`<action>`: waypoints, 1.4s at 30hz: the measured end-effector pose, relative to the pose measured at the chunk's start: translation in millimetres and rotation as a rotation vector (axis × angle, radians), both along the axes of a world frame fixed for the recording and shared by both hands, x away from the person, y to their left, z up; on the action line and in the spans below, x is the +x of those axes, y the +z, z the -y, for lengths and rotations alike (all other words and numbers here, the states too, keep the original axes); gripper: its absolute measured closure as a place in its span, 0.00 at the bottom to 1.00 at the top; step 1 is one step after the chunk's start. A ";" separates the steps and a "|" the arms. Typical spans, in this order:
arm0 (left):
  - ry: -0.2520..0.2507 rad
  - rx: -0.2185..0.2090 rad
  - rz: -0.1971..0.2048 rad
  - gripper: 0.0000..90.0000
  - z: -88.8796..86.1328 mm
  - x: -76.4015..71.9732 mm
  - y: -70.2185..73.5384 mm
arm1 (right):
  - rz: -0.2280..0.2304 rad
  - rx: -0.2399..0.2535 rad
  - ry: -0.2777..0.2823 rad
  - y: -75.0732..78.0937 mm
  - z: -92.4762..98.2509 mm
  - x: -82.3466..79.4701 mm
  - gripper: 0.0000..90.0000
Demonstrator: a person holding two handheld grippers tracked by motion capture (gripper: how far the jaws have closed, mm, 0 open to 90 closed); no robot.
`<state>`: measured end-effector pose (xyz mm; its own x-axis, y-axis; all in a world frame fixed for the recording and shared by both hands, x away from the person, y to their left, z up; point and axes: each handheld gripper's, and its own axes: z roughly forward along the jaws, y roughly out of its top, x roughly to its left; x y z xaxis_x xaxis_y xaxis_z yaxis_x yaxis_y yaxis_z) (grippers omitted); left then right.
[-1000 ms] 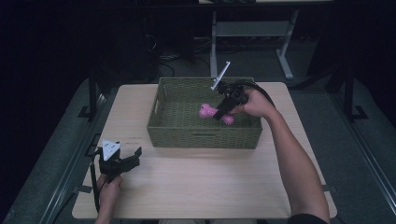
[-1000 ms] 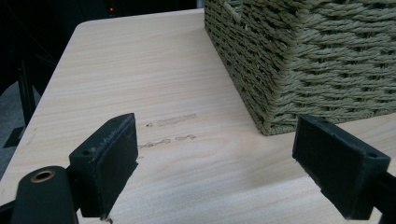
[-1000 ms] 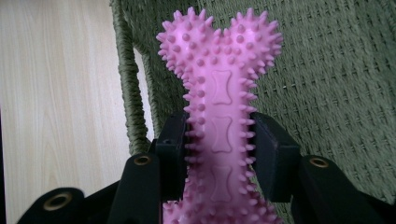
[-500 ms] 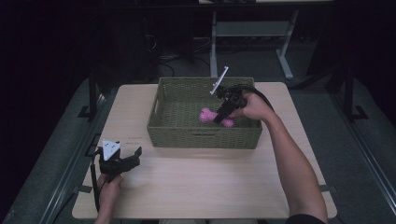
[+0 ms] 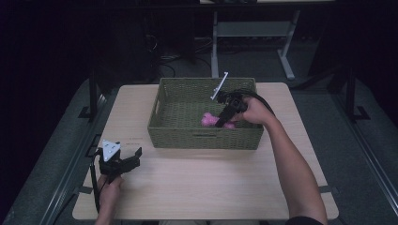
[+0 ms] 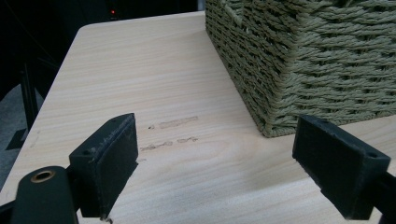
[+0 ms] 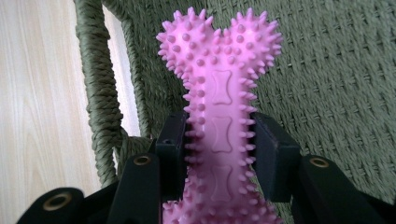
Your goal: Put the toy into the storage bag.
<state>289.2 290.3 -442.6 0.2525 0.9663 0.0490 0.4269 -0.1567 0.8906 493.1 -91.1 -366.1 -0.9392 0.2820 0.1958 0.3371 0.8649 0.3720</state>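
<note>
A pink spiky bone-shaped toy (image 7: 219,98) sits between the jaws of my right gripper (image 7: 219,154), which is shut on its middle. In the high view the right gripper (image 5: 224,116) reaches down into the green woven basket (image 5: 174,133) at its front right, with the pink toy (image 5: 209,120) low over the basket floor. My left gripper (image 5: 123,161) rests near the table's front left corner, open and holding nothing. In the left gripper view its fingers (image 6: 109,158) stand wide apart, facing the basket's corner (image 6: 299,70).
The basket stands at the back middle of the wooden table (image 5: 211,187). A cable (image 5: 96,187) trails from the left gripper along the table's left edge. A metal desk frame (image 5: 281,51) stands on the floor beyond the table.
The right gripper has lowered the pink toy slightly deeper into the basket. The left gripper has stayed in place.
</note>
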 end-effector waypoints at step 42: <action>-0.009 0.005 0.006 0.15 2.2 -0.7 0.7 | -0.029 -0.003 -0.023 -11.4 -1.5 -0.1 0.59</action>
<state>288.5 288.1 -441.9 0.2608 0.9638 0.0555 0.4198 -0.1650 0.8925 493.0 -89.6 -377.5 -0.9265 0.3038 0.2220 0.3674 0.8579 0.3592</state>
